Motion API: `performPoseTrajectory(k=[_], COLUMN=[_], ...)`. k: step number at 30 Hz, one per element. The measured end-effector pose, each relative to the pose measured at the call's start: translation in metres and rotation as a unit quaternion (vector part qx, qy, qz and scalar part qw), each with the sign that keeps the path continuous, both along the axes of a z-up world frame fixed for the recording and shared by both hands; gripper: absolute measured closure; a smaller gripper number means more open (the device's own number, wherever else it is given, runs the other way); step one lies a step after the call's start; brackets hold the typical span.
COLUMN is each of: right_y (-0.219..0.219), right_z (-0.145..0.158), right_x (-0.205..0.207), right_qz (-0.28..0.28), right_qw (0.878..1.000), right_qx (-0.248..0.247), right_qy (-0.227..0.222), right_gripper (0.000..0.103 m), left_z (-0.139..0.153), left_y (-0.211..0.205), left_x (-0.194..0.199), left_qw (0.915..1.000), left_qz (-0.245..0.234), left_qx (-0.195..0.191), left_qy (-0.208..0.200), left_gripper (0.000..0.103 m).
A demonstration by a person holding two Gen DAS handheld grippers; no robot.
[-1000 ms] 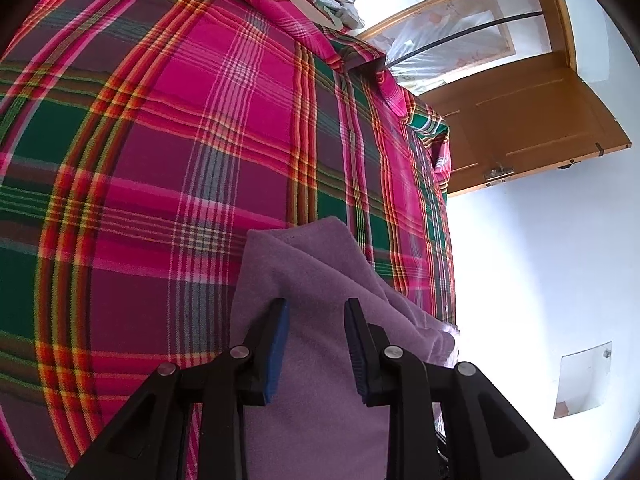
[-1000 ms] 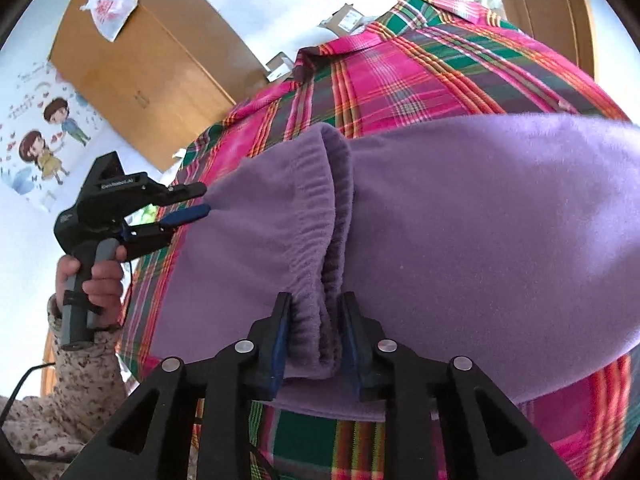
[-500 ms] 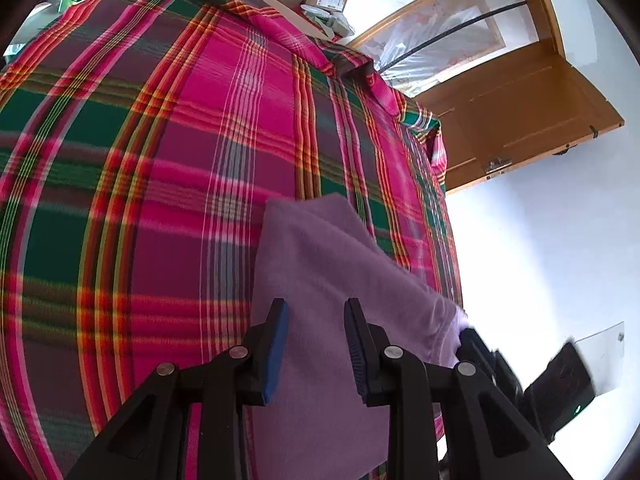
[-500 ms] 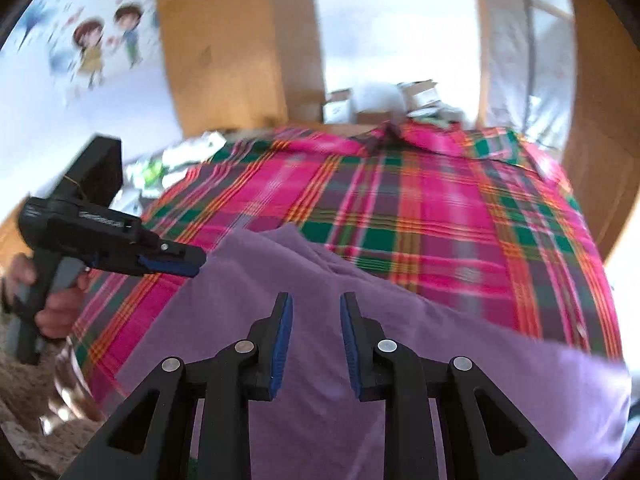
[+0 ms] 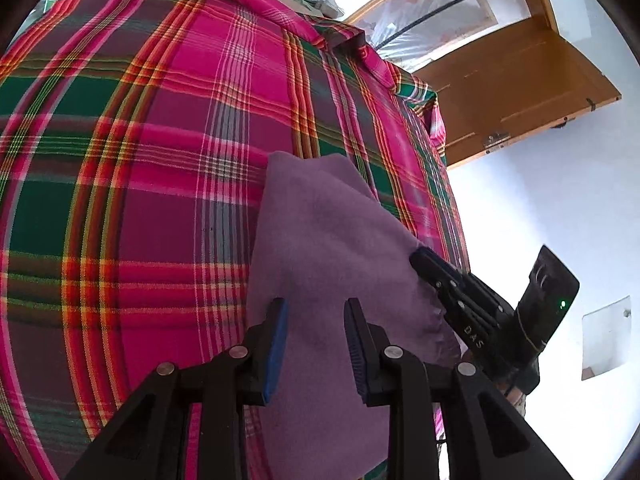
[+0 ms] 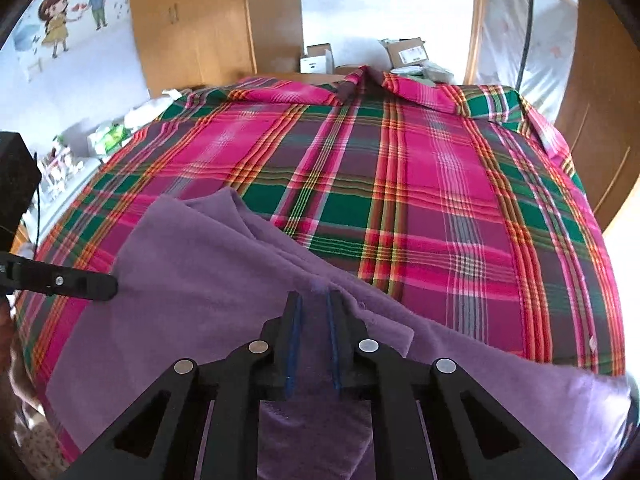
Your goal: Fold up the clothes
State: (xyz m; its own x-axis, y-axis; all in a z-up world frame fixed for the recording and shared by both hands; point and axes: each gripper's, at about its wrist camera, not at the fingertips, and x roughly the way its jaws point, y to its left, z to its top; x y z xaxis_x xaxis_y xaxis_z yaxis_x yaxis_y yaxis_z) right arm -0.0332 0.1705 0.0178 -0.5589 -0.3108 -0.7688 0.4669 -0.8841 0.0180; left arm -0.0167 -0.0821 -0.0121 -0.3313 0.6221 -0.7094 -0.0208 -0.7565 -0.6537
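A purple fleece garment lies spread at the near edge of a bed covered by a pink, green and red plaid sheet. My left gripper hovers open over the garment's left part, nothing between its blue pads. In the right wrist view the garment shows a ridge of folds running toward my right gripper, whose jaws are shut on a pinch of purple fabric. The left gripper reaches in from the left onto the garment's edge. The right gripper grips the garment's right edge in the left wrist view.
The plaid sheet stretches far beyond the garment. Cardboard boxes sit at the bed's head. A wooden wardrobe stands behind, a wooden door to the right. Small packages lie beside the bed's left edge.
The right gripper let go of the gathered waistband, opened, then came down and shut on a fold of the garment. The left gripper stayed open and drew back slightly.
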Motion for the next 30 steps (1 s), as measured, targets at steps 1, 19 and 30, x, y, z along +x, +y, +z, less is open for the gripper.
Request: performPoseTrajectory(k=[1,19,30], right_y=[0.0,0.009,0.027], right_z=[-0.001,0.022,0.0], right_x=[-0.002,0.074,0.117], right_qz=[0.003,0.042,0.033], right_qw=[1.0,0.998,0.999], right_qx=[0.002,-0.026,-0.031], right_qy=[0.0,0.031,0.025], right_gripper=[0.092,0.09,0.09], left_z=[0.0,0.011,0.008], left_y=[0.001,0.02,0.016], left_x=[0.003,0.05,0.074], left_qw=[1.0,0.9955,0.9951], left_qz=[-0.004,-0.079,-0.091], left_qx=[-0.002,-0.048,-0.031], left_qy=[0.001,0.02,0.019], left_gripper=[0.074,0.074,0.074])
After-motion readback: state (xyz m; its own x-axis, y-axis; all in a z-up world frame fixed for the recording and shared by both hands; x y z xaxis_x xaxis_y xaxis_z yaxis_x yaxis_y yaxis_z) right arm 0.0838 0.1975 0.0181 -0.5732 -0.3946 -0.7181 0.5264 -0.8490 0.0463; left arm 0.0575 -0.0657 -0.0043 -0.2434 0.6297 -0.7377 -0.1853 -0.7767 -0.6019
